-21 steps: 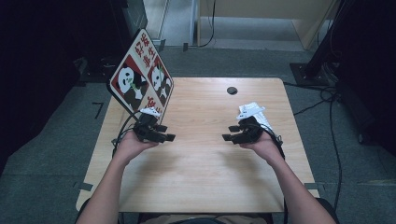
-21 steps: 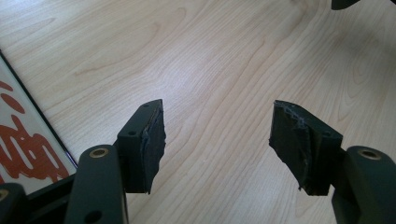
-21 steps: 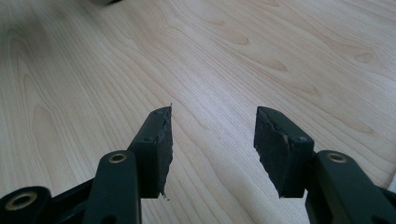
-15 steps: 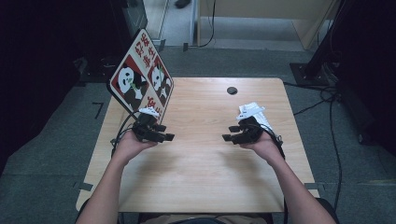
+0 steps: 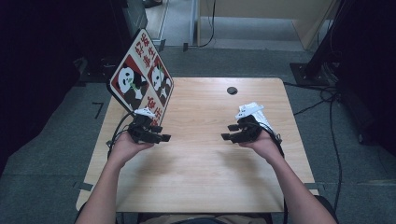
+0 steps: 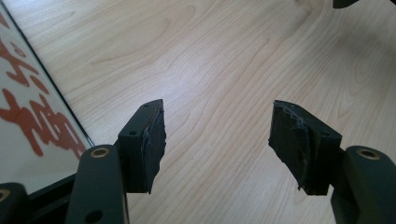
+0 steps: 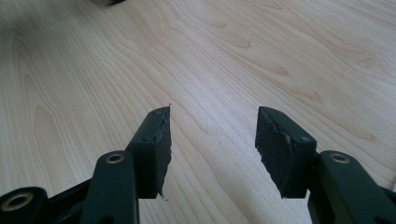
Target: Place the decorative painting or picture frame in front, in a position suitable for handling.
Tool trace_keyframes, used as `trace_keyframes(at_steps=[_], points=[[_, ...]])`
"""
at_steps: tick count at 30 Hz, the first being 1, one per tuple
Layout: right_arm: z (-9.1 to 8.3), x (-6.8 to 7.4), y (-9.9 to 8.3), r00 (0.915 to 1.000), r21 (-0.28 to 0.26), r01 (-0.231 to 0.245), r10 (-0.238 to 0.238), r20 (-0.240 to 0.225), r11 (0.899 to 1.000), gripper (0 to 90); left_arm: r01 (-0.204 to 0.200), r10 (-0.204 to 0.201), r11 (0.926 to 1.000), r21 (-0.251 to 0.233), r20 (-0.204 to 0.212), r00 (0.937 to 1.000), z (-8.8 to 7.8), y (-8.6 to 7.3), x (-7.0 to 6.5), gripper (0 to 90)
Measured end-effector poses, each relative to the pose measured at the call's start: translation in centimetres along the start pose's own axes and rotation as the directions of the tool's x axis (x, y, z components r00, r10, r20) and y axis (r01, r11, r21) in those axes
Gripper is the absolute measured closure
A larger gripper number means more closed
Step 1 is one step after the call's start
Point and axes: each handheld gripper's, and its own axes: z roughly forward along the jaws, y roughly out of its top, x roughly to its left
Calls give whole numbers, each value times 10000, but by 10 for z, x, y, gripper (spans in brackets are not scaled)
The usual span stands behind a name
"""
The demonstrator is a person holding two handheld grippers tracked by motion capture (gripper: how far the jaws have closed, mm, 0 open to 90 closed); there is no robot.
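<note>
A person holds a black gripper in each hand over a light wooden table [image 5: 201, 177]. The left gripper [image 5: 161, 134] hovers at the table's left side, its jaws pointing toward the middle. In the left gripper view its gripper [image 6: 217, 140] is open, with bare wood between the pads. The right gripper [image 5: 229, 131] hovers on the right side and points back at the left one. It carries a white part on top. The right gripper view shows this gripper [image 7: 212, 140] open too, nothing between its jaws.
A red, white and black sign with panda pictures [image 5: 140, 81] stands tilted at the table's far left, just behind the left gripper; its edge [image 6: 28, 93] appears in the left gripper view. A small dark round disc [image 5: 232, 90] sits near the far edge. Cables trail off both sides.
</note>
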Motion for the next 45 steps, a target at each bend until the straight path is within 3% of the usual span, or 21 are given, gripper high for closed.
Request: trace_keyframes(at_steps=[14, 28, 38, 45], points=[[14, 1, 16, 9989, 9, 142, -142, -436, 9999, 455, 589, -616, 9968, -549, -495, 9969, -27, -21, 5, 359], [15, 1, 18, 9991, 22, 95, -94, -417, 10000, 455, 1087, -1205, 9878, -1116, -1045, 9872, -59, -36, 19, 367], [11, 3, 17, 9991, -134, 24, -30, -429, 9999, 455, 1158, -1301, 9869, -1126, -1292, 9830, -70, -31, 27, 366], [14, 5, 17, 9989, 16, 179, -179, -426, 9998, 455, 1379, -1562, 9820, -1290, -1447, 9771, -92, -28, 34, 363]])
